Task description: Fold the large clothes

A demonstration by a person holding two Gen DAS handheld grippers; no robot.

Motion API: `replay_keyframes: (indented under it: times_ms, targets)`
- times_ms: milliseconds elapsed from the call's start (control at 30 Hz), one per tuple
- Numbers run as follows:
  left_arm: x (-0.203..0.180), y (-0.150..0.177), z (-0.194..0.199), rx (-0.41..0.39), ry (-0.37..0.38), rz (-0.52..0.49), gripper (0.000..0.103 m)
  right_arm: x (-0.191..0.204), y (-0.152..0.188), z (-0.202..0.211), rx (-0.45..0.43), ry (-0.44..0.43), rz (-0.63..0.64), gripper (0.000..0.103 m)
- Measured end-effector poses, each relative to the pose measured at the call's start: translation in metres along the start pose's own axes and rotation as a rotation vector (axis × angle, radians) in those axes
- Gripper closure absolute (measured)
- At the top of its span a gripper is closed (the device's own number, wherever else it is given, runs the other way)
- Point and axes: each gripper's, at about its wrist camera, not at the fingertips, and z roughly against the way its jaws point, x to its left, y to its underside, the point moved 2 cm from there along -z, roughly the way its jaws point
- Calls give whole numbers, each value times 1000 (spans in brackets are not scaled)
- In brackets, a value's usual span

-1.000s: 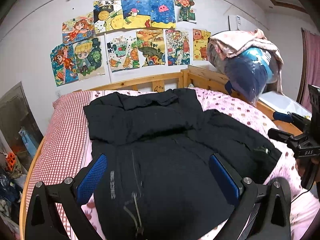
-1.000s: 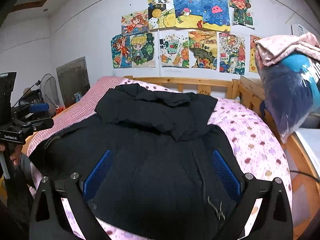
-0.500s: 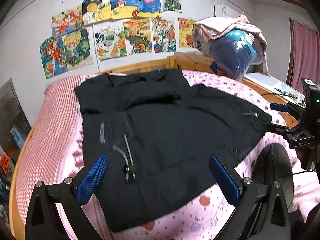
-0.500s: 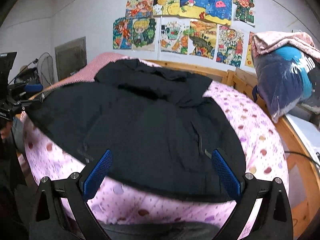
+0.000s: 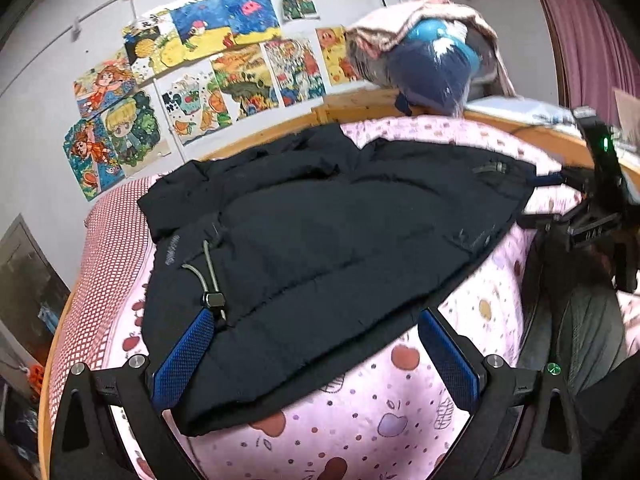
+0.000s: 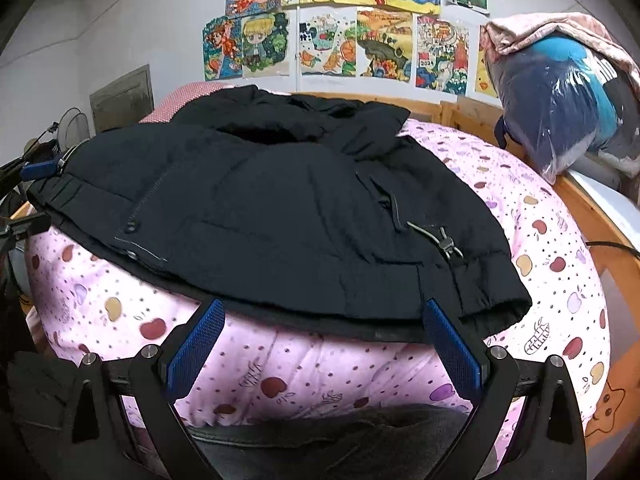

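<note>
Item: black jacket, spread flat on the pink quilt, padded, soft, bulky, likely slippery; my left claw and right claw both wide, empty; I'd pinch the hem corners.

A bed takes up most of the scene, covered by a pink quilt printed with apples and dots. At its far left lies a red-and-white checked pillow. A wooden bed frame runs along the far and right sides. Colourful children's drawings are stuck on the white far wall. At the far right, a clear plastic bag of blue bedding sits under a pinkish blanket. A maroon curtain hangs at the right, and an electric fan stands far left.
</note>
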Motion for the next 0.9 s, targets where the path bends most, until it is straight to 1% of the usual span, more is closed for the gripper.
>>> replay_keyframes:
  times_ms: [67, 167, 300, 400, 467, 567, 700, 800, 833, 900]
  targets:
    - [-2, 3, -4, 15, -4, -7, 0, -1, 2, 0, 2, 12, 23, 5]
    - [-4, 8, -10, 43, 2, -13, 0, -2, 1, -5, 37, 40, 87, 5]
    - [-11, 16, -16, 66, -11, -75, 0, 8, -1, -7, 77, 53, 198, 5]
    - [-16, 19, -21, 76, -54, -117, 0, 12, -3, -7, 71, 79, 250, 5]
    - [-16, 18, -22, 71, -75, -122, 0, 13, -5, -10, 80, 90, 259, 5]
    - [-16, 17, -24, 69, -109, -133, 0, 17, -8, -13, 88, 132, 307, 5]
    - [-22, 19, -27, 67, -183, -197, 0, 21, -10, -14, 83, 194, 372, 5]
    - [-25, 19, -25, 45, -239, -213, 0, 23, -12, -16, 82, 235, 399, 5]
    - [-25, 18, -24, 34, -257, -217, 1, 24, -12, -16, 83, 246, 405, 5]
    - [-25, 17, -23, 15, -288, -228, 8, 28, -13, -18, 70, 301, 434, 6]
